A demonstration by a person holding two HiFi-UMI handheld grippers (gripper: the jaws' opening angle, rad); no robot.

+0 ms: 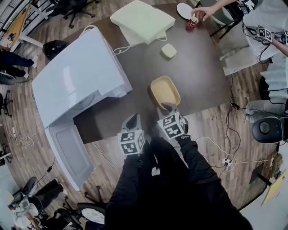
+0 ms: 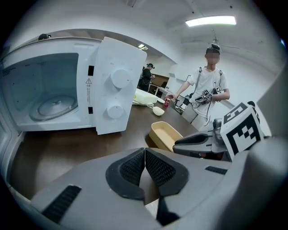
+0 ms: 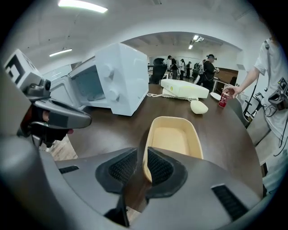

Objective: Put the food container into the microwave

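The beige, empty food container [image 1: 164,91] lies on the dark table [image 1: 198,76], to the right of the white microwave [image 1: 76,76]. The microwave's door [image 1: 67,150] hangs open, and the glass turntable [image 2: 53,107] shows inside. My right gripper [image 1: 169,108] is at the container's near end. In the right gripper view its jaws [image 3: 141,158] are closed to a narrow gap, with the wall of the container [image 3: 173,137] between the pads. My left gripper [image 1: 133,120] hovers over the table's near edge beside it. Its jaws [image 2: 145,155] are shut and empty, pointing towards the microwave [image 2: 112,90].
Pale cushions [image 1: 141,20] and a small cream lump [image 1: 168,50] lie at the table's far side. A person's hand holds a red can [image 1: 193,21] beside a white plate [image 1: 184,10]. Chairs and cables stand on the floor around the table.
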